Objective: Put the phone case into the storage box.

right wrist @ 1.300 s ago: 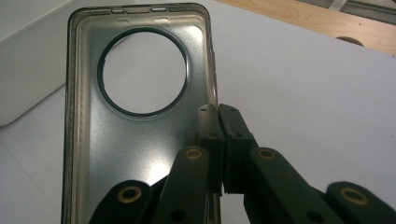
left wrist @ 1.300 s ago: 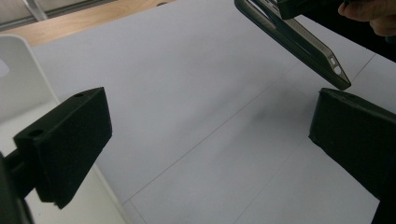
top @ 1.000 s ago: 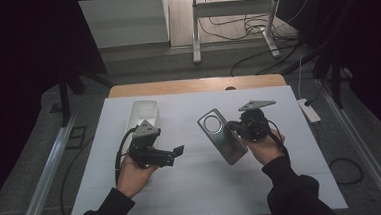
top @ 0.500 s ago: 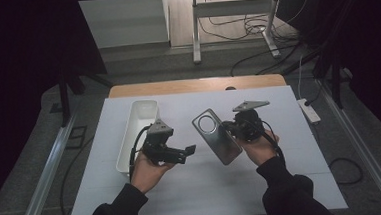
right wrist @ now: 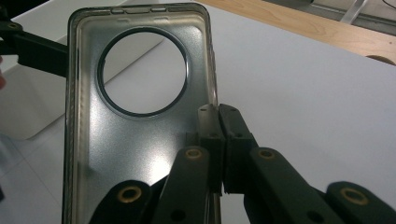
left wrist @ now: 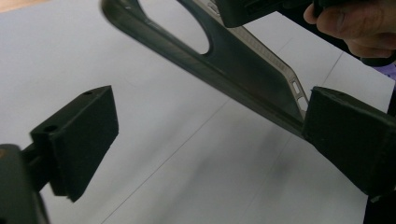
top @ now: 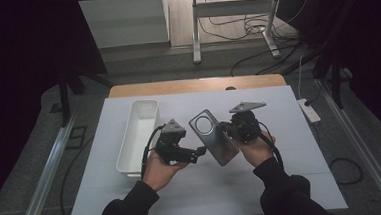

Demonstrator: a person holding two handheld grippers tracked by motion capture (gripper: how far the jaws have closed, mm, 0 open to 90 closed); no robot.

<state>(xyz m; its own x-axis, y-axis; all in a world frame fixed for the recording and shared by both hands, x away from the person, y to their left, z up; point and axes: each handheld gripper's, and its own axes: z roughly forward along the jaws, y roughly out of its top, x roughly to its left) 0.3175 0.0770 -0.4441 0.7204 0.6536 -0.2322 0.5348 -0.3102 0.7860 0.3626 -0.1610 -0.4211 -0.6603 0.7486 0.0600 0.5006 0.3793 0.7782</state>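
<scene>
From above, our right gripper (top: pixel 226 129) pinches the phone case (top: pixel 213 136) aloft; our left gripper (top: pixel 199 151) sits beside it, jaws just narrowing.

Left gripper view: spread jaws, case edge at one pad, unpinched.

Right gripper view: jaws clamped on the case wall.

Likely a handover; next, close left squarely.

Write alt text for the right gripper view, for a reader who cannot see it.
The right gripper is shut on the right edge of a translucent grey phone case with a large round camera hole, held above a white table. A white tray sits behind the case at left.
</scene>
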